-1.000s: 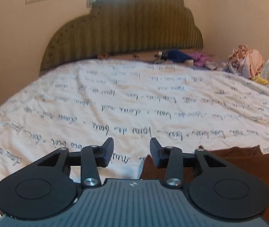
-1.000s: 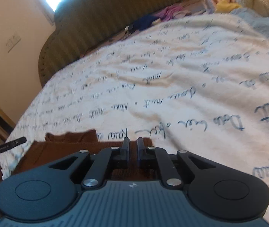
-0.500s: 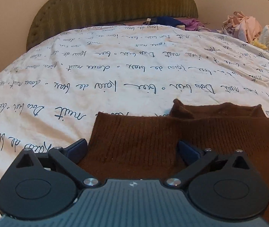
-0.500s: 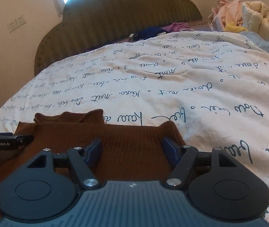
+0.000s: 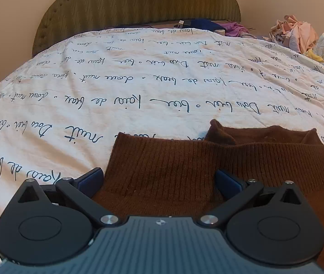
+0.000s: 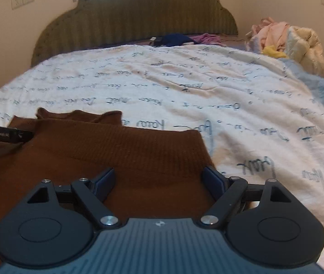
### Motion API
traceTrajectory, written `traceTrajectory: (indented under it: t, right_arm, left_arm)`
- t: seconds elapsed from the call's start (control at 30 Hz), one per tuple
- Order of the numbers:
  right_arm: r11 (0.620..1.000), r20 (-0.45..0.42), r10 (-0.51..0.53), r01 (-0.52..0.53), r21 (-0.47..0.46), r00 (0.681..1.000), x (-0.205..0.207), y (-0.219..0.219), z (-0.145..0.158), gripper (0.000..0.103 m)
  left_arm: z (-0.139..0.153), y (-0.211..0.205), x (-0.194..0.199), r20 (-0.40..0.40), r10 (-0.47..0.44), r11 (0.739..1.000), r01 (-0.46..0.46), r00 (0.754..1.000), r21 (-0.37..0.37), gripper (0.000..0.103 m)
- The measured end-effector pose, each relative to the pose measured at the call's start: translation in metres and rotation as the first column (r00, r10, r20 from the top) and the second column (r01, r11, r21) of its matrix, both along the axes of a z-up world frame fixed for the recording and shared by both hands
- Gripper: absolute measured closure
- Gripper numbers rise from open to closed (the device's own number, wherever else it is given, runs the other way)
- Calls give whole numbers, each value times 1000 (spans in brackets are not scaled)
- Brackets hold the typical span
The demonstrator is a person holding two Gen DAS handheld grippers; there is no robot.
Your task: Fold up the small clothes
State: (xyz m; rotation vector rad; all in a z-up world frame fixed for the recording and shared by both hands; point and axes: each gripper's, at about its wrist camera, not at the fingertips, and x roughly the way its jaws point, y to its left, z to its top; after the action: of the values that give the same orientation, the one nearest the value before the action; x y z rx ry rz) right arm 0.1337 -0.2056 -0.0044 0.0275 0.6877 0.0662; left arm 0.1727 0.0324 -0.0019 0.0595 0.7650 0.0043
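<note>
A brown knitted garment (image 5: 173,166) lies folded on the white bedspread with script print (image 5: 139,80); its collar (image 5: 264,134) shows at the far edge. My left gripper (image 5: 159,178) hovers over the garment's near left part, open wide, the knit below the gap and untouched by the pads. In the right wrist view the same garment (image 6: 116,150) fills the lower left. My right gripper (image 6: 158,178) is over its right end, jaws opening, pads clear of the cloth. The left gripper's finger (image 6: 4,134) pokes in from the left edge.
A green padded headboard (image 5: 139,6) closes the far end of the bed. Blue and purple clothes (image 5: 216,26) lie beneath it. A heap of pink, yellow and cream laundry (image 6: 283,38) sits at the far right, beside a light-blue blanket (image 6: 310,77).
Both grippers went from nearly shut to open and let go of the brown garment, which now lies flat. The left one dropped lower; the right one rolled level and shifted sideways.
</note>
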Motion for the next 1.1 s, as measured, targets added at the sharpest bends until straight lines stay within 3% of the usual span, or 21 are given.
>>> traceTrajectory:
  t: [0.07,0.13,0.2,0.27,0.37,0.47,0.6,0.7,0.8,1.0,1.07,1.1]
  right_arm:
    - [1000,3,-21,21,6,1000,-13,4,12,17]
    - [999,44,35,-37,39,998,-29,11,18,17]
    - [997,16,71,-71,-25,997,-29,19,-1,11]
    - [997,23,61,-62,44,998,-26,8,-11,10]
    - [996,12,68,-69,52,998,-21,7,-12,10]
    - [996,19,67,-68,52,998,-23,8,-11,10]
    - [996,21,65,-66,56,998,-24,8,-11,10]
    - [995,20,69,-70,75,997,-24,4,-11,9]
    - [994,16,71,-72,76,997,-24,4,-10,9]
    - [996,39,41,-44,82,998,-52,12,15,8]
    - [995,44,84,-86,47,995,-66,17,11,8]
    - [995,33,101,-101,-4,994,-71,19,1,8]
  left_arm:
    - [0,0,0,0,1,1000,-1,1000,-1,0]
    - [0,-1,1,0,1,1000,-1,1000,-1,0]
    - [0,-1,0,-1,1,1000,-1,1000,-1,0]
    - [3,-2,-2,5,3,1000,-3,1000,8,0]
    - [22,-4,-26,51,-2,1000,2,999,-7,10]
    - [34,-12,-61,81,-95,993,100,992,-58,2]
    - [12,-9,-75,7,-100,995,100,995,-8,1]
    - [0,1,-74,41,-127,992,128,991,-16,0]
    - [-2,-10,-67,41,-123,992,122,992,36,0]
    - [16,-1,-96,75,-89,996,91,993,-17,0]
    - [18,1,-112,95,-118,992,121,988,-25,0]
    - [11,0,-116,95,-126,992,125,987,21,0]
